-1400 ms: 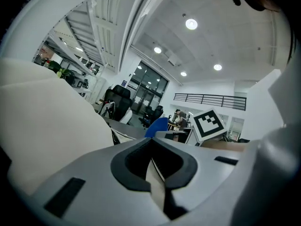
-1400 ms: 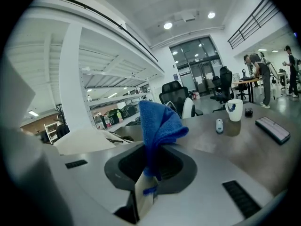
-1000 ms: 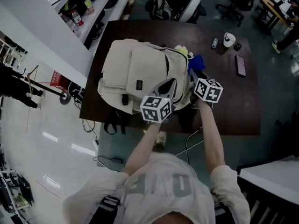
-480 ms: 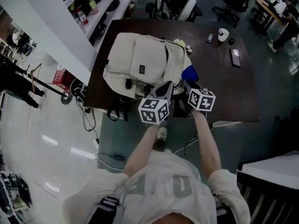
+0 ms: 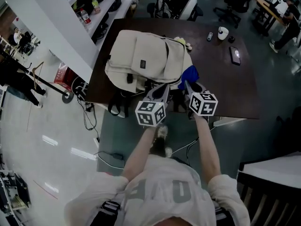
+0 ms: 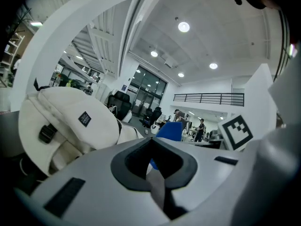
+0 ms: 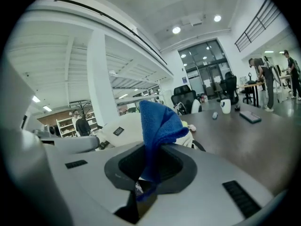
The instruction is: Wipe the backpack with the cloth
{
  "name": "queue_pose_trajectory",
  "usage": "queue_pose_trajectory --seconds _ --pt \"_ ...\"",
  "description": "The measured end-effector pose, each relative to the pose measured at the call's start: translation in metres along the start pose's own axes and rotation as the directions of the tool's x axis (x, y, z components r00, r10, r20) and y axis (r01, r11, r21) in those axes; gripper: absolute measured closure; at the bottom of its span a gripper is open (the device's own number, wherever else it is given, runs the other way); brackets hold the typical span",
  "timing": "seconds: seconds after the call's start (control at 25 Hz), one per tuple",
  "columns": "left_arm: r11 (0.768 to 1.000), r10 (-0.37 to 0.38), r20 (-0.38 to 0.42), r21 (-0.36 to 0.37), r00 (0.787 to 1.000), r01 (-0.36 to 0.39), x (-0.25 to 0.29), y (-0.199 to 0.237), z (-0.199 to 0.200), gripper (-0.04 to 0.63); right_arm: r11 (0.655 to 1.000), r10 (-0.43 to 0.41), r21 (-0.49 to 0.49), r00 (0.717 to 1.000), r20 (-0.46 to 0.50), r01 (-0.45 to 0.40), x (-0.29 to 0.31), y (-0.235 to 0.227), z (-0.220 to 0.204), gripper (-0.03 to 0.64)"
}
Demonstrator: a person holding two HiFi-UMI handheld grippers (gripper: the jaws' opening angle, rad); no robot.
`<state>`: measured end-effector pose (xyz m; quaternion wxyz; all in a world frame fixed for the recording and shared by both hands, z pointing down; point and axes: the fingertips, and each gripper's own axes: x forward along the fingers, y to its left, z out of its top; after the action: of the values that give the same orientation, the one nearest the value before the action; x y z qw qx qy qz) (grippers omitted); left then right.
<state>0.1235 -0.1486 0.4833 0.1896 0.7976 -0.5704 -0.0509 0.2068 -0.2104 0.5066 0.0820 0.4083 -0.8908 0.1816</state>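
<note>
1. Cream backpack (image 5: pixel 146 62) flat on dark table (image 5: pixel 225 88), front pockets up, contents not visible
2. White mug (image 5: pixel 223 33) at 2 o'clock of backpack, well apart from it; inside not visible
3. Blue cloth (image 5: pixel 189 74) at 4 o'clock of backpack, touching its edge, clamped upright in right gripper (image 5: pixel 189 84); folds standing above the shut jaws in right gripper view
4. Dark phone (image 5: pixel 234 55) lying flat near mug; office chairs (image 5: pixel 193 6) at 12 o'clock beyond table
5. Left gripper (image 5: pixel 161 87) at 6 o'clock of backpack, jaws together on nothing, tips at bag's near edge
6. Both forearms stretched forward, grippers side by side at table's near edge, marker cubes up
</note>
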Motion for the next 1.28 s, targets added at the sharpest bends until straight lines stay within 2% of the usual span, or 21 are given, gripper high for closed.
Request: queue_pose_trajectory --seconds 0.16,0.36,0.52,0.68,0.84,1.0,1.12,1.2,1.28 --pt "0.999 0.044 0.047 0.001 0.998 -0.044 -0.037 0.000 0.014 0.592 0.999 0.018 -0.049 0.997 0.071 -0.014 -0.040 0.029 0.018 0.574" --pt "0.998 0.063 0.120 0.008 0.991 -0.064 -0.086 -0.009 0.038 0.592 1.000 -0.002 0.001 0.990 0.144 0.002 -0.092 0.062 0.018 0.574" --pt "0.995 0.057 0.124 0.077 0.991 -0.067 -0.119 -0.008 0.040 0.592 0.999 -0.019 -0.030 0.992 0.126 0.023 -0.117 0.089 -0.004 0.574" --pt "0.995 0.036 0.136 0.090 0.990 -0.049 -0.160 -0.008 0.041 0.592 0.996 -0.026 -0.084 0.992 0.127 0.037 -0.142 0.129 -0.013 0.574" --pt "0.996 0.006 0.158 0.091 0.987 -0.020 -0.231 -0.013 0.041 0.592 0.998 0.020 -0.066 0.985 0.174 -0.009 -0.169 0.183 -0.020 0.574" --pt "0.995 -0.002 0.162 0.097 0.987 -0.014 -0.320 -0.016 0.034 0.592 1.000 -0.016 -0.006 0.975 0.221 0.017 -0.224 0.239 -0.031 0.574" --pt "0.994 0.009 0.157 0.110 0.987 -0.027 -0.372 -0.013 0.026 0.592 0.999 -0.048 0.012 0.974 0.221 0.047 -0.261 0.273 -0.051 0.574" --pt "0.994 0.021 0.175 0.101 0.984 -0.040 -0.403 -0.013 0.024 0.592 0.999 -0.051 0.028 0.970 0.236 0.046 -0.279 0.295 -0.063 0.574" --pt "0.993 0.016 0.203 0.109 0.979 -0.039 -0.425 -0.019 0.028 0.592 0.999 -0.051 0.005 0.967 0.252 0.051 -0.293 0.315 -0.066 0.574"
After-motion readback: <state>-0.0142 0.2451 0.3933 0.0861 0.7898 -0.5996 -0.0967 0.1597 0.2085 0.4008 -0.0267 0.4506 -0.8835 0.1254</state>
